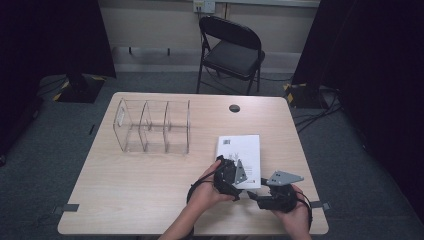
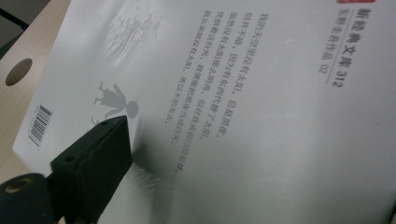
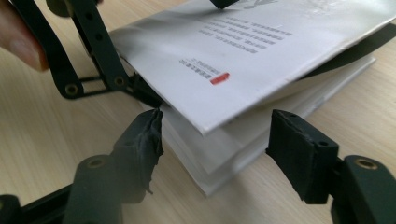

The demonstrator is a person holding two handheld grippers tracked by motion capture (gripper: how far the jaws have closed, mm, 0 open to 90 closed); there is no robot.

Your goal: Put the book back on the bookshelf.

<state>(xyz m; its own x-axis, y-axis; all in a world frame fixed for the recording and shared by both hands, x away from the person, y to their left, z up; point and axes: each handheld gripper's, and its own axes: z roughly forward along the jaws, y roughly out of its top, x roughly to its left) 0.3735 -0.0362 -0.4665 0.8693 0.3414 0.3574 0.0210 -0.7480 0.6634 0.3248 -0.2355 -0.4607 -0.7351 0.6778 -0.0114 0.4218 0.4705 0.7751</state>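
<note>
- Two grippers work on one white paperback book, which lies flat on the wooden table, to the right of the clear three-compartment organizer and apart from it.
- Taking the book as landmark: the left gripper is over its near-left corner, and the right gripper is just beside its near edge, on the right. Both are close; the left one is already on the cover.
- The book's long axis runs away from the person, so its near short edge faces the right gripper.
- In the left gripper view, one black jaw lies on the back cover, below the small grey figure and beside the barcode. The other jaw is hidden, so I cannot tell if this gripper clamps the cover.
- In the right gripper view, the cover is lifted off the page block, which the high view does not show. The right jaws stand apart on both sides of the book's corner, not pressing it.
- I judge the next move is a grip on the page block, or on the raised cover.
</note>
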